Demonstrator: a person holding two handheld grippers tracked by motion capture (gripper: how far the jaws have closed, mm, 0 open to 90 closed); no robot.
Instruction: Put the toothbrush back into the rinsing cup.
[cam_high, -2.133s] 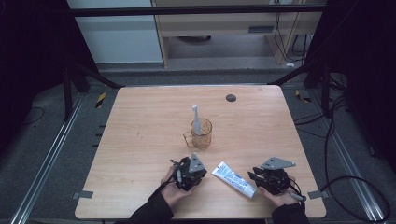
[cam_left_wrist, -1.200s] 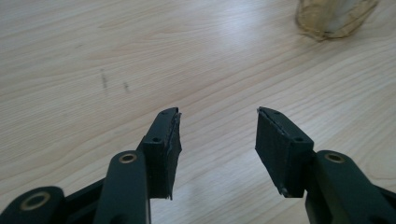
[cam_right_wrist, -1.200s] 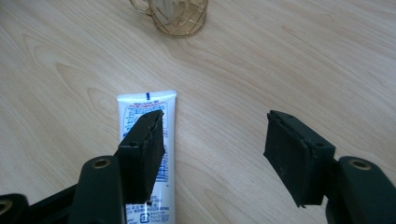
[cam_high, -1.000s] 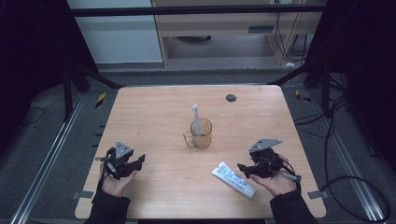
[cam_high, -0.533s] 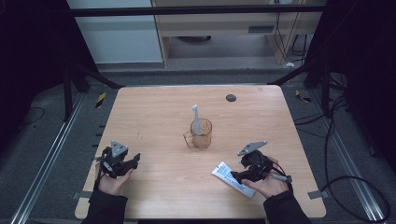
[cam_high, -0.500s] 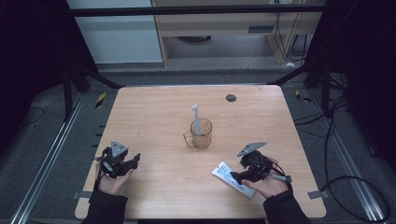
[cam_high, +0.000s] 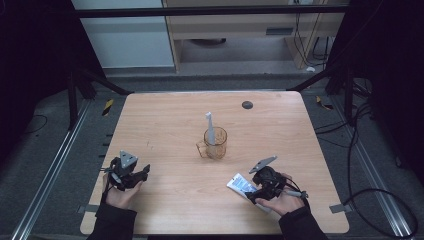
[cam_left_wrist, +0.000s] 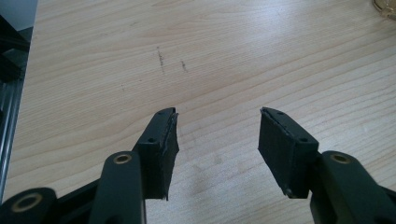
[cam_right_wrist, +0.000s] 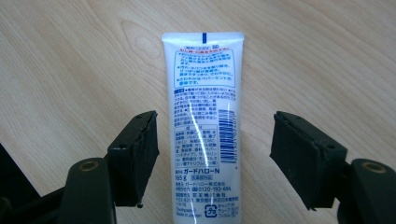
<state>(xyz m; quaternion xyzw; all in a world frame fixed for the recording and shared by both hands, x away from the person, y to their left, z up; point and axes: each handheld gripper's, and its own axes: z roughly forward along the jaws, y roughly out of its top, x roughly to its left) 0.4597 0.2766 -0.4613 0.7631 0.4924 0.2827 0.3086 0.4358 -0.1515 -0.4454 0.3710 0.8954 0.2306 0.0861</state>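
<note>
The left gripper (cam_high: 131, 172) sits with jaws apart over bare table (cam_high: 165, 130). At centre, a toothbrush (cam_high: 210, 127) stands in a mug (cam_high: 216, 144). The right gripper (cam_right_wrist: 212, 154), jaws just opened wider, straddles the untouched toothpaste tube (cam_right_wrist: 203, 126), printed "165 g" and "Made in Japan".

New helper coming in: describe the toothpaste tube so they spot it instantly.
On the wooden table, look to the near right corner, right of the amber mug. The toothpaste tube lies flat there between the right claw's open jaws: white, blue-striped, covered in small print and a barcode.
</note>
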